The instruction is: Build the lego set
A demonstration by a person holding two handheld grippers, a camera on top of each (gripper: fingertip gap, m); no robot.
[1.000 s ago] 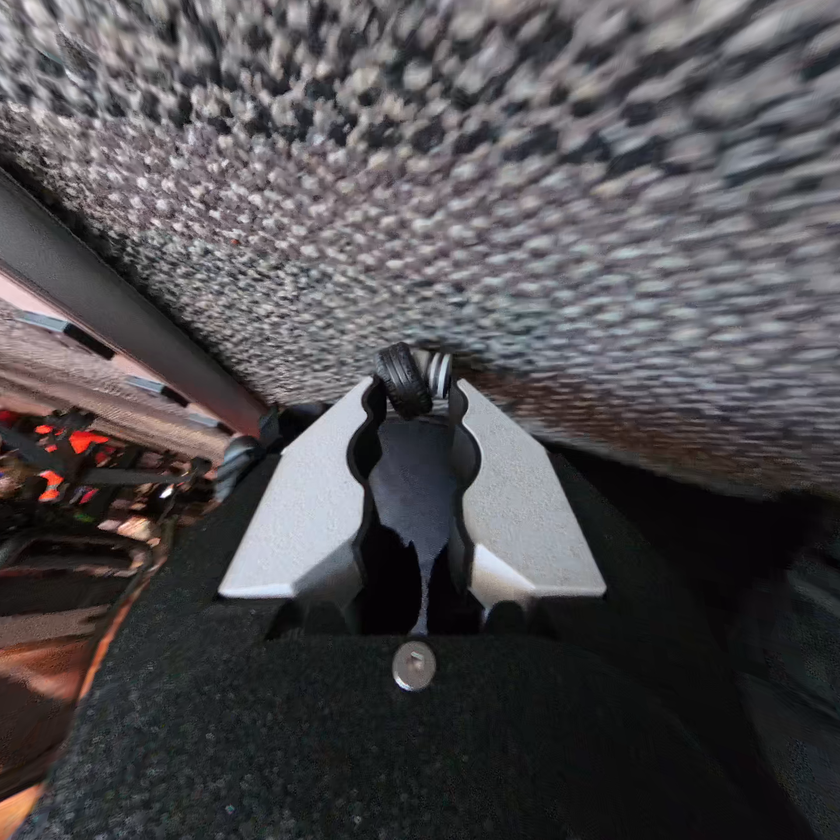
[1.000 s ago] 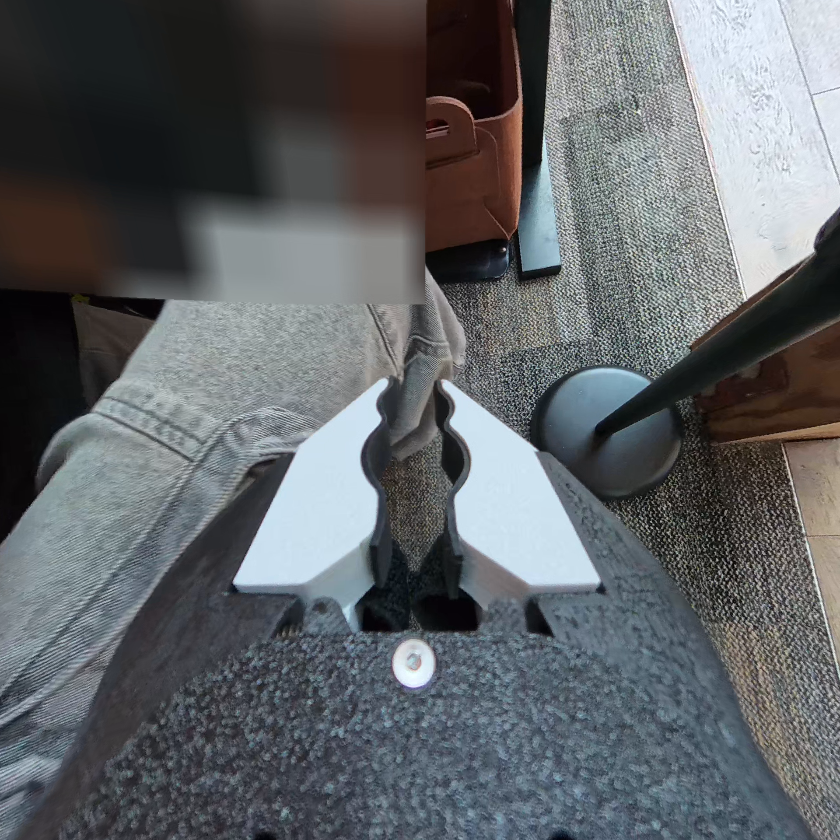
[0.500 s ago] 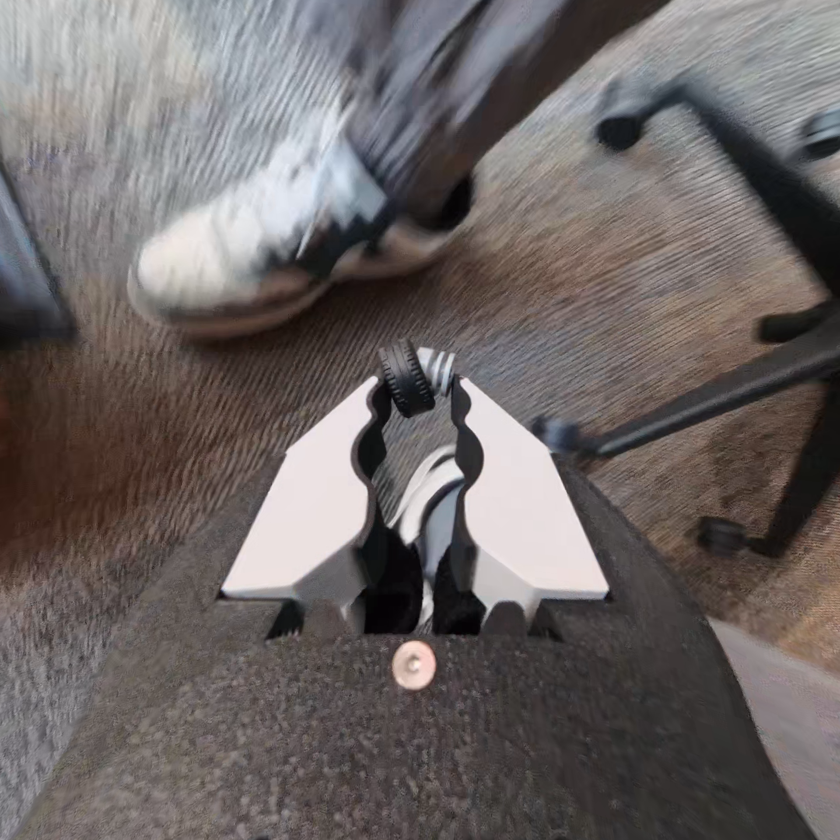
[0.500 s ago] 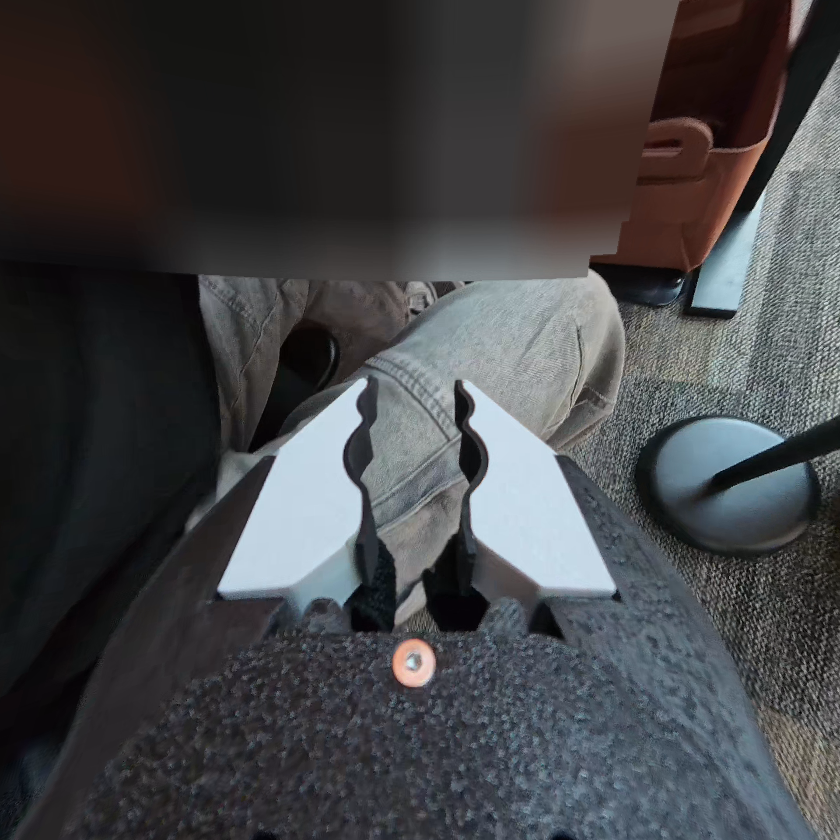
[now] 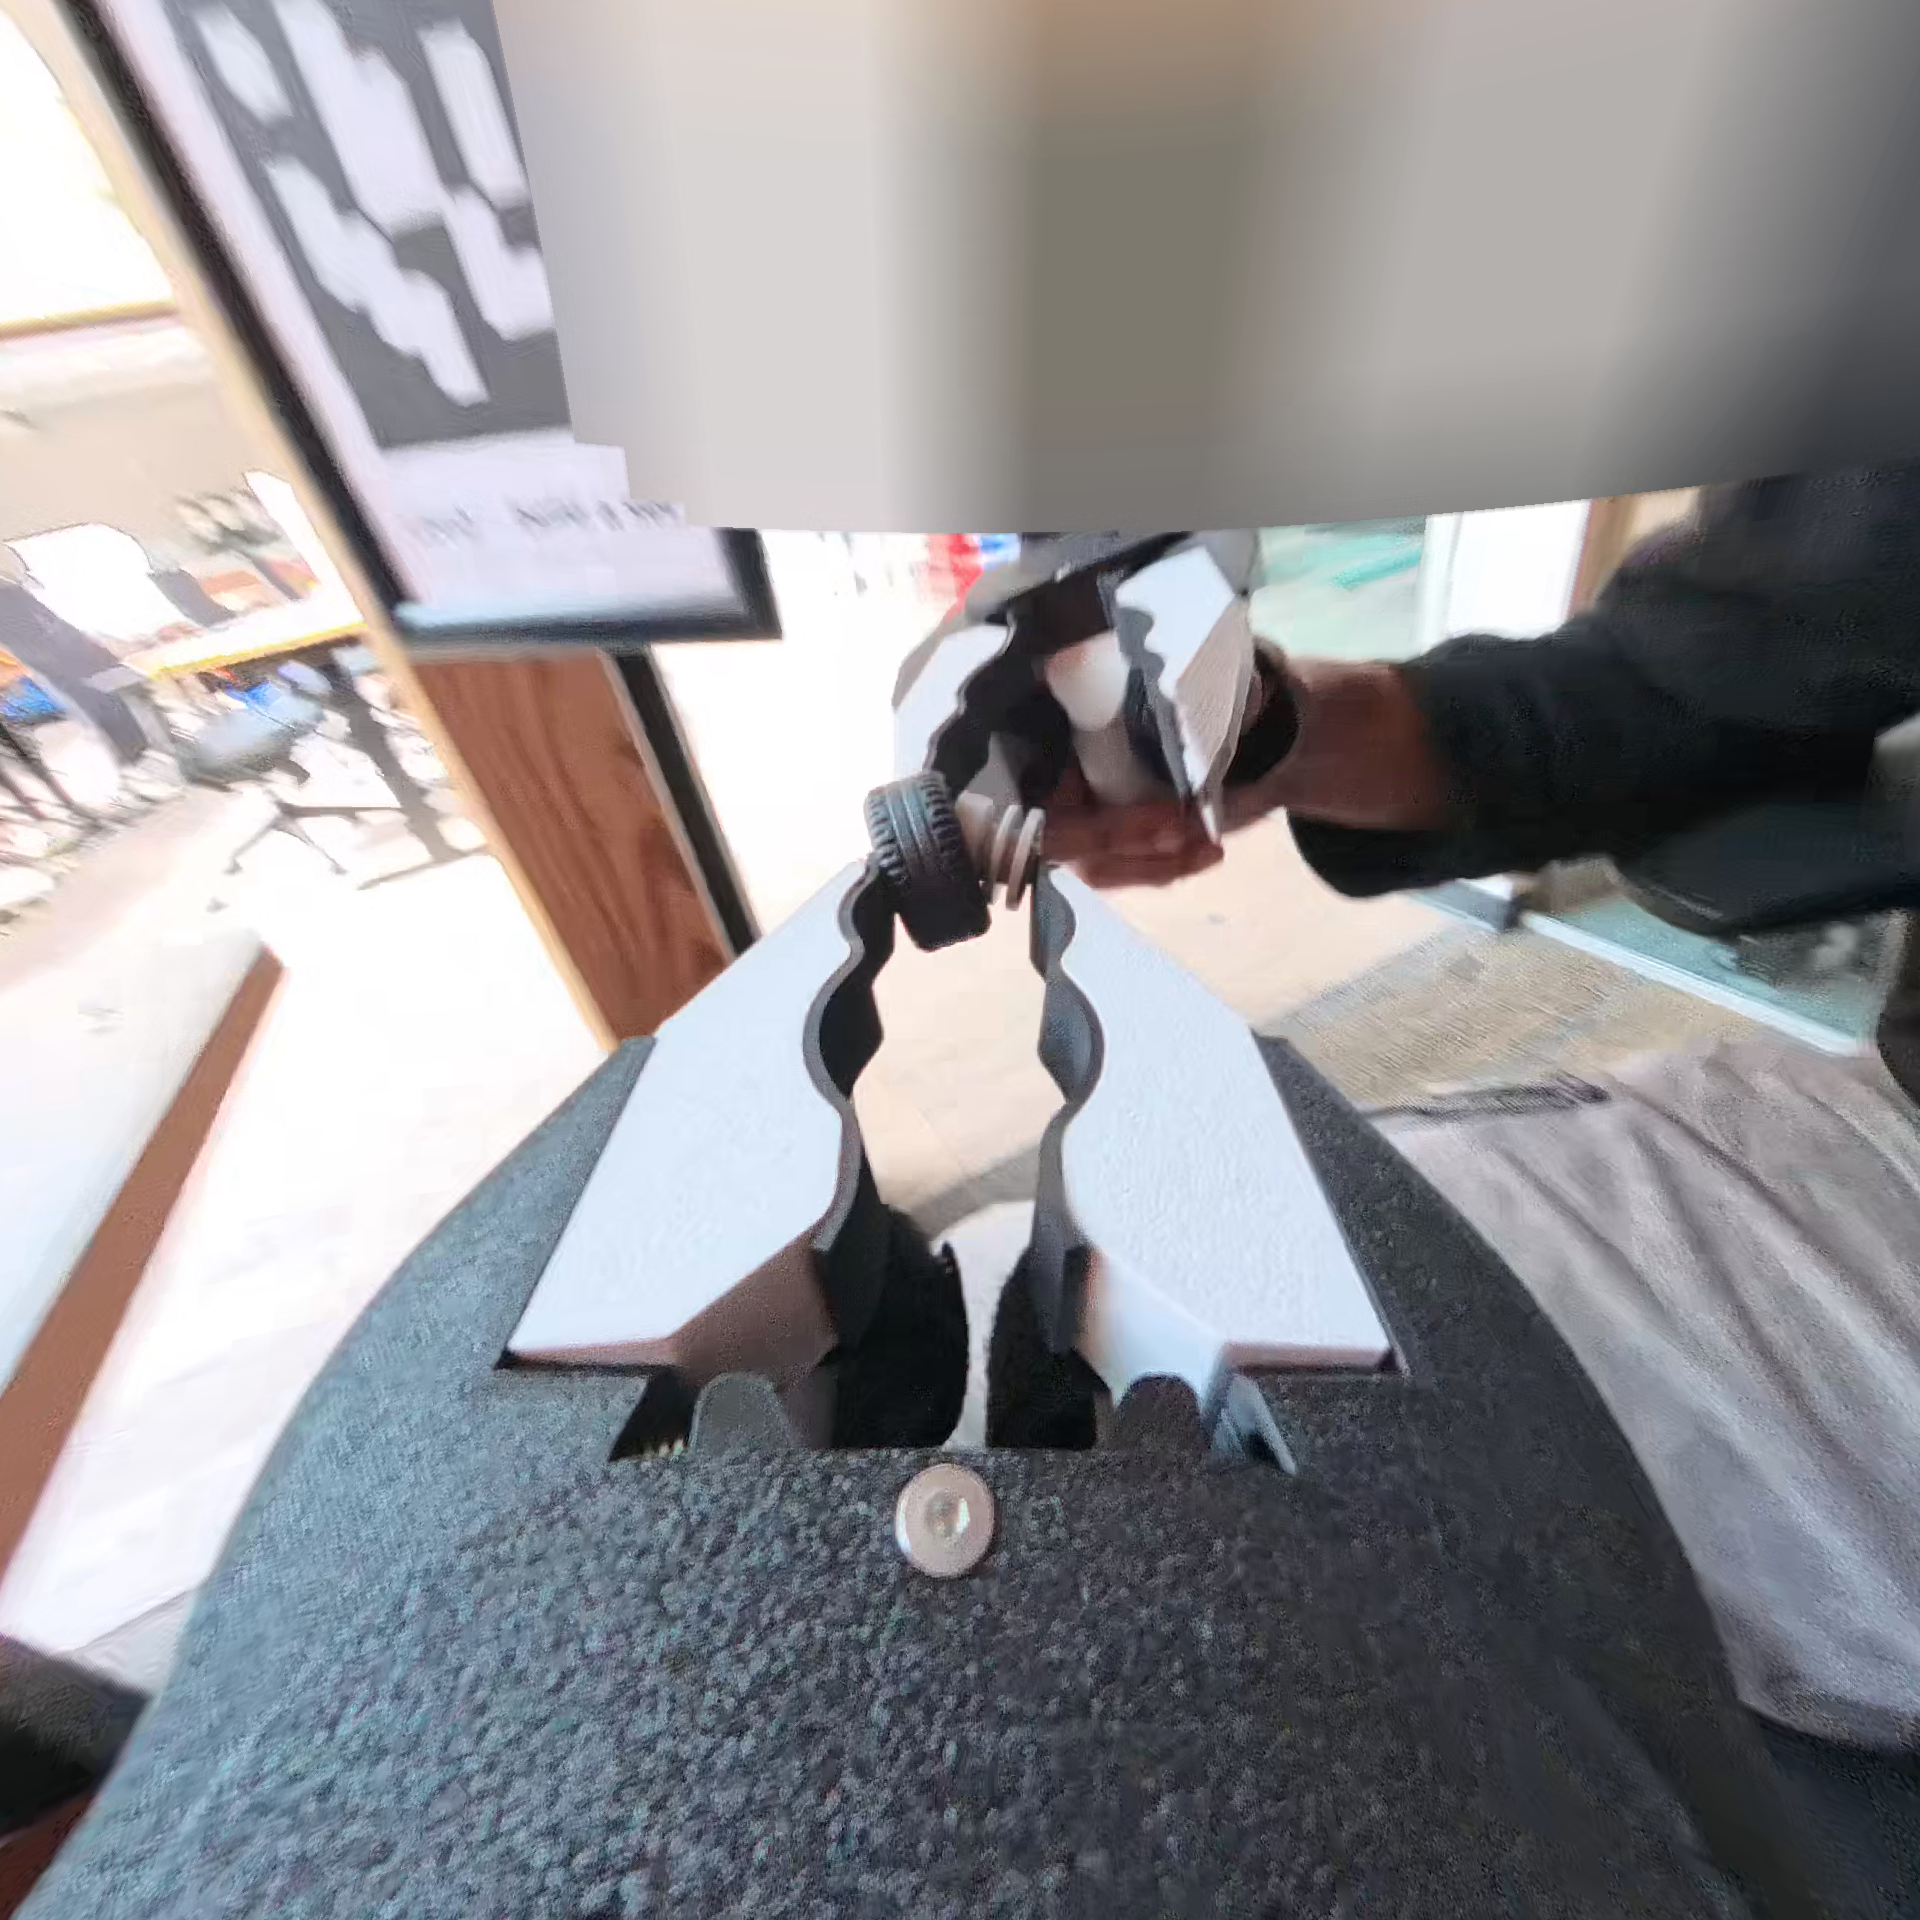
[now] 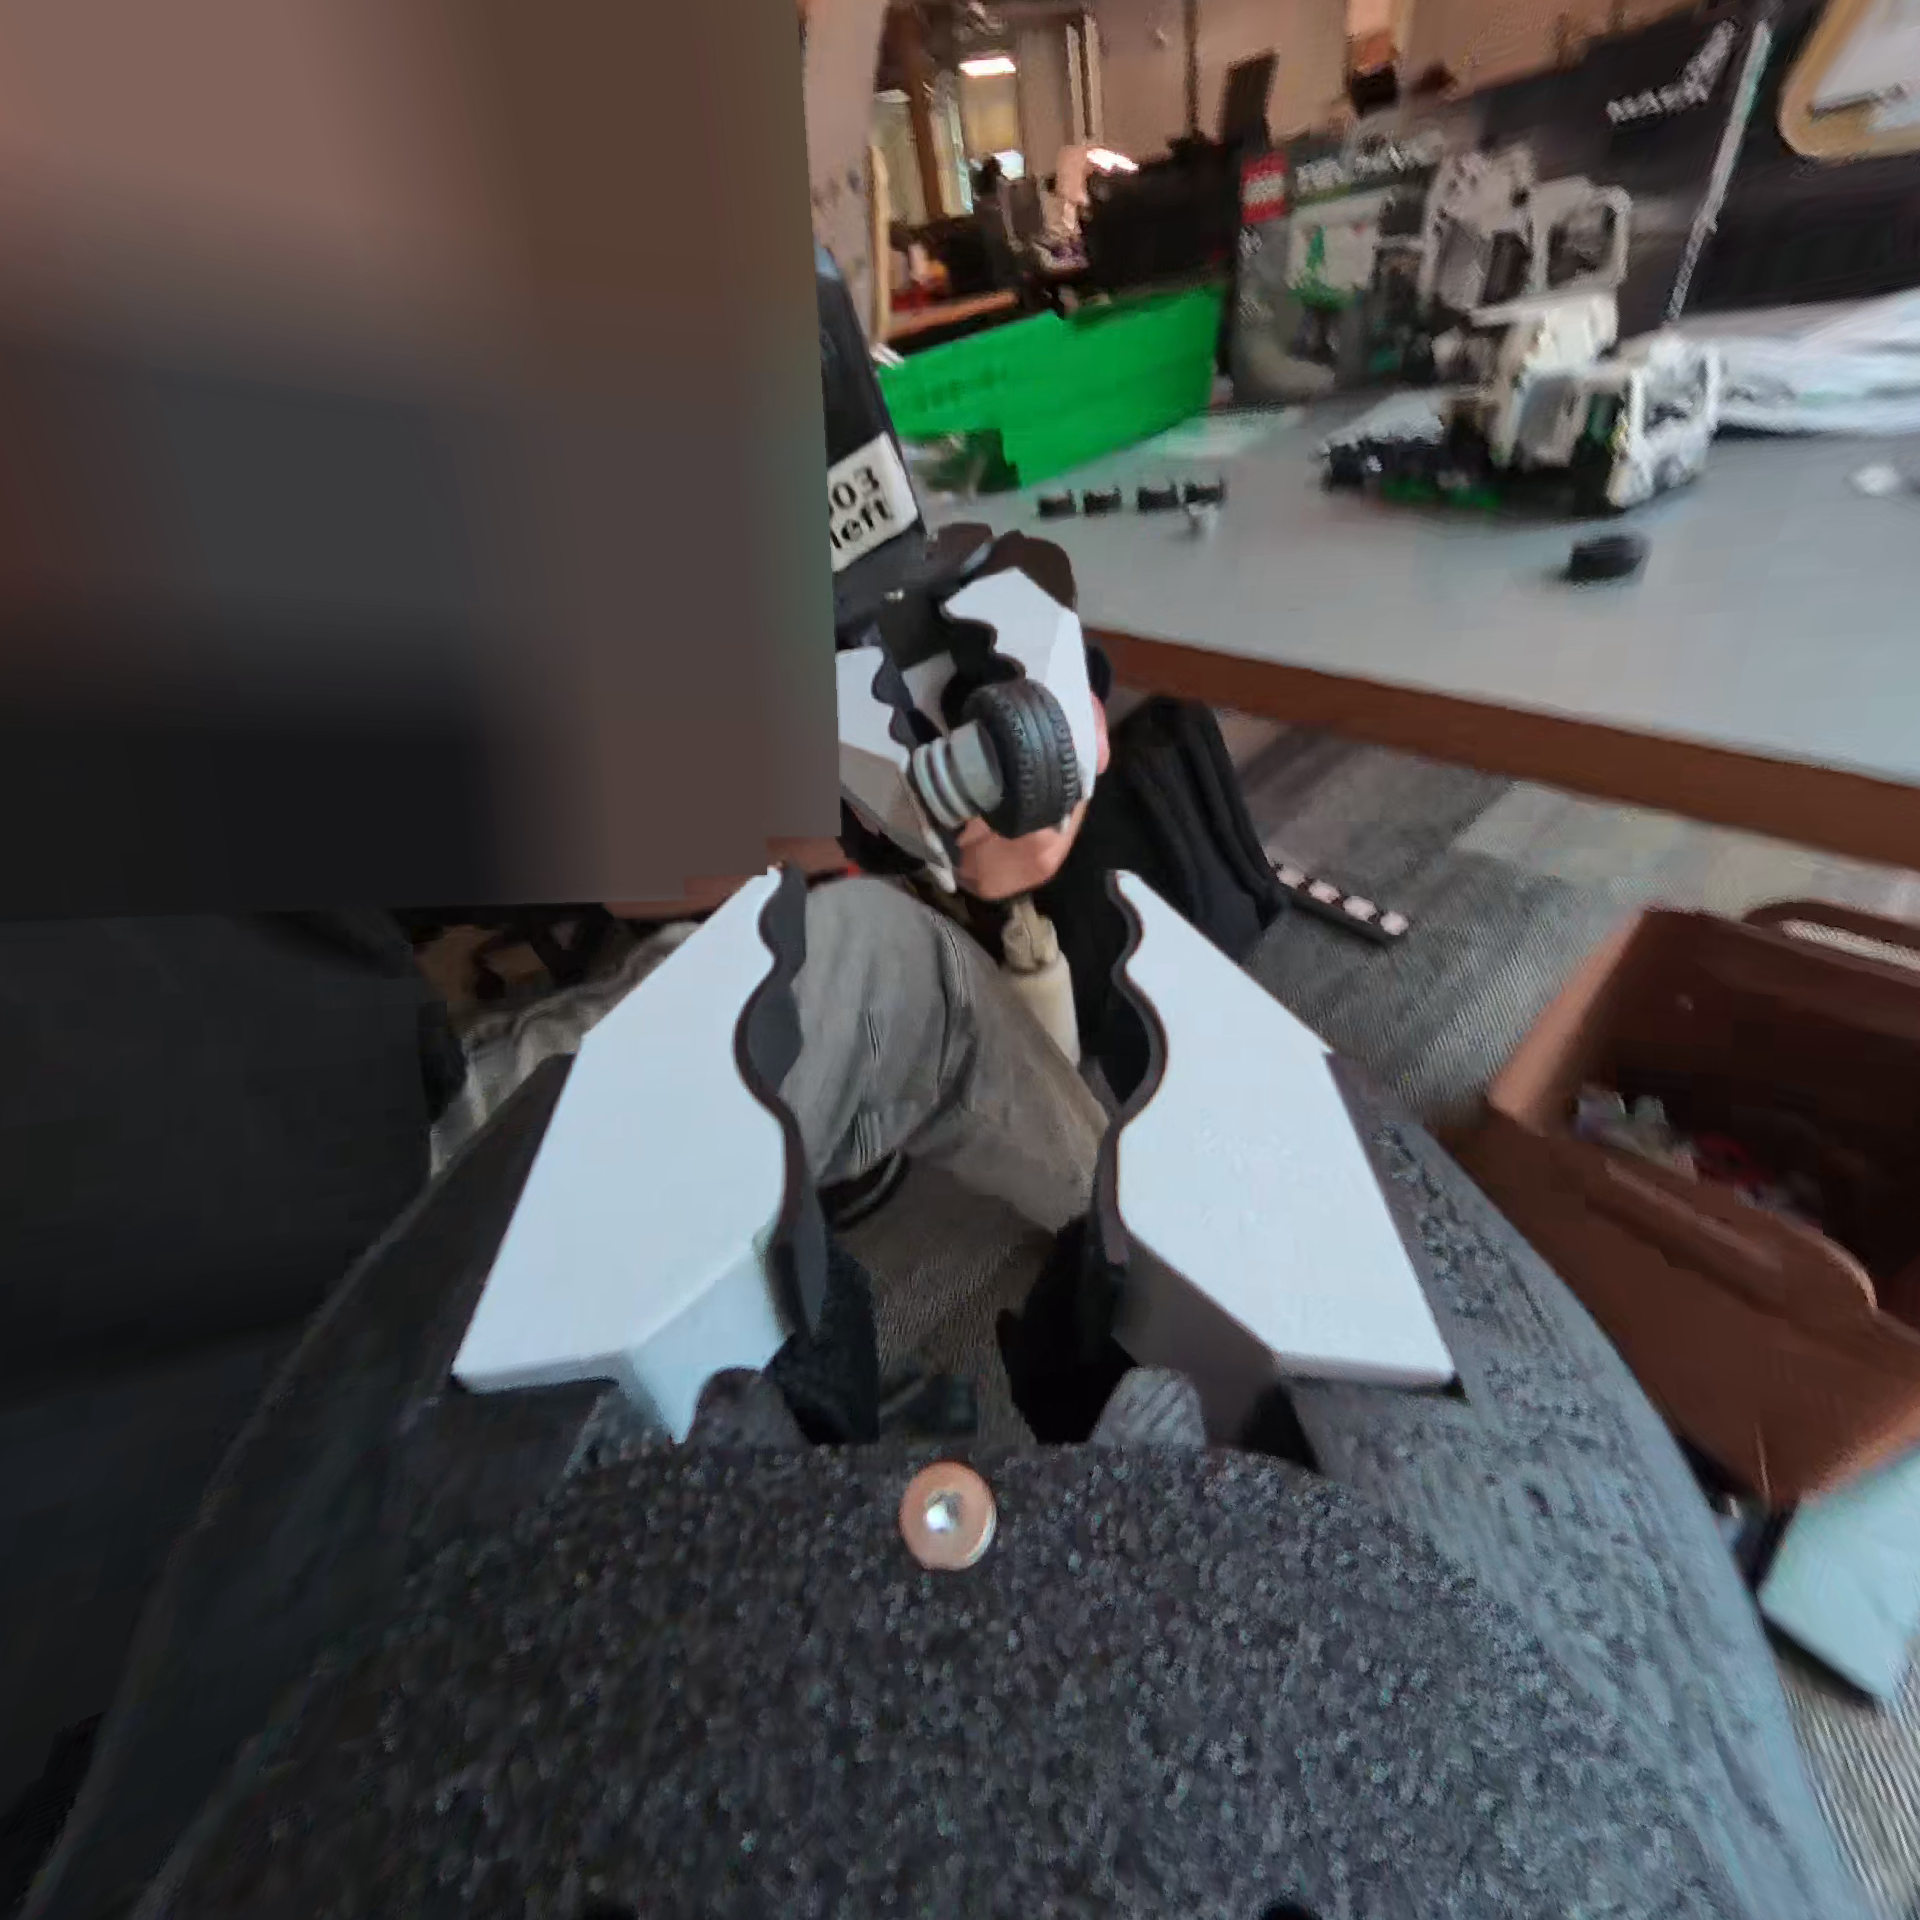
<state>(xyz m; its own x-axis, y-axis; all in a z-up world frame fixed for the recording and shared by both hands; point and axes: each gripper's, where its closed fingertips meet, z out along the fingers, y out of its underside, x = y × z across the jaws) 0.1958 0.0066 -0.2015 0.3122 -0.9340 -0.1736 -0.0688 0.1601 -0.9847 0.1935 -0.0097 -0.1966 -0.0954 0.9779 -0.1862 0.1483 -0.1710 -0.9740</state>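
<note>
Left gripper (image 5: 961, 883): closed on wheel assembly (image 5: 930, 868) at fingertips, axle lying crosswise; right gripper (image 6: 951, 904): jaws parted, empty, facing it; truck model (image 6: 1558, 416) on counter (image 6: 1351, 613), well beyond right gripper; loose tyre (image 6: 1605, 558) beside model.

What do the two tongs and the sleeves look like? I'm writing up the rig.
Both the left tongs and the right tongs share one design: a rough, speckled black body, one silver screw at its centre, and two white wedge-shaped fingers lined with wavy black pads. The sleeve behind the right tongs is dark.
</note>
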